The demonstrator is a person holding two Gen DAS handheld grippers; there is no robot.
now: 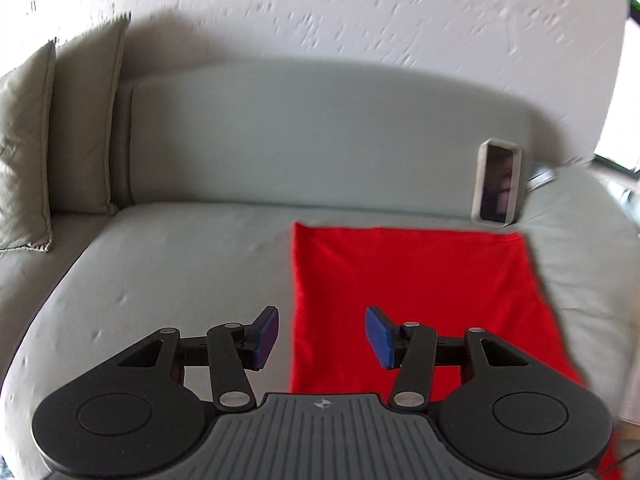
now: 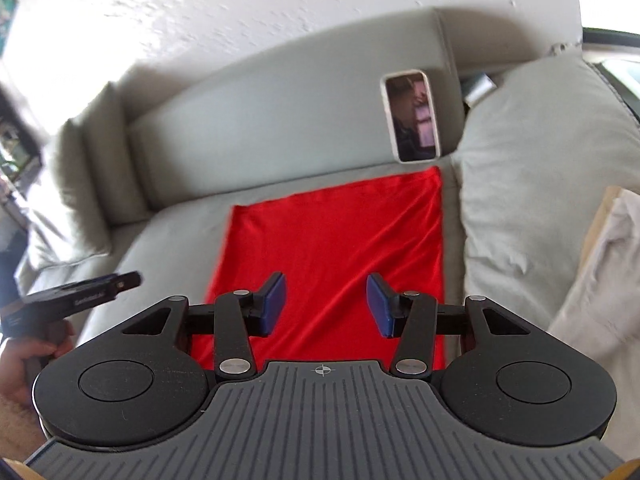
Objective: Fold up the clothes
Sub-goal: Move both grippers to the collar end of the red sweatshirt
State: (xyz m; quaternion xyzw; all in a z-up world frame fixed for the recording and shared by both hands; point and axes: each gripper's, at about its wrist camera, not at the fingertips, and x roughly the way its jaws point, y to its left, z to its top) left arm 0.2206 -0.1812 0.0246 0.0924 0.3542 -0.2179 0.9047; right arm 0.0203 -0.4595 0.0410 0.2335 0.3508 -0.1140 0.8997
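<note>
A red cloth [image 2: 332, 248] lies flat on the grey sofa [image 1: 160, 280]. Both the left gripper [image 1: 321, 338] and right gripper [image 2: 326, 306] gape wide above its near end, empty.

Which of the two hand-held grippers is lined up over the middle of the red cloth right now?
The right hand-held gripper: both its open fingers sit over the red cloth. The left hand-held gripper straddles the cloth's left edge, one finger over bare sofa.

Grey sofa [image 1: 192, 264] w/ flat red cloth [image 1: 416, 280], cushions [image 1: 24, 152], propped phone [image 1: 496, 182].
</note>
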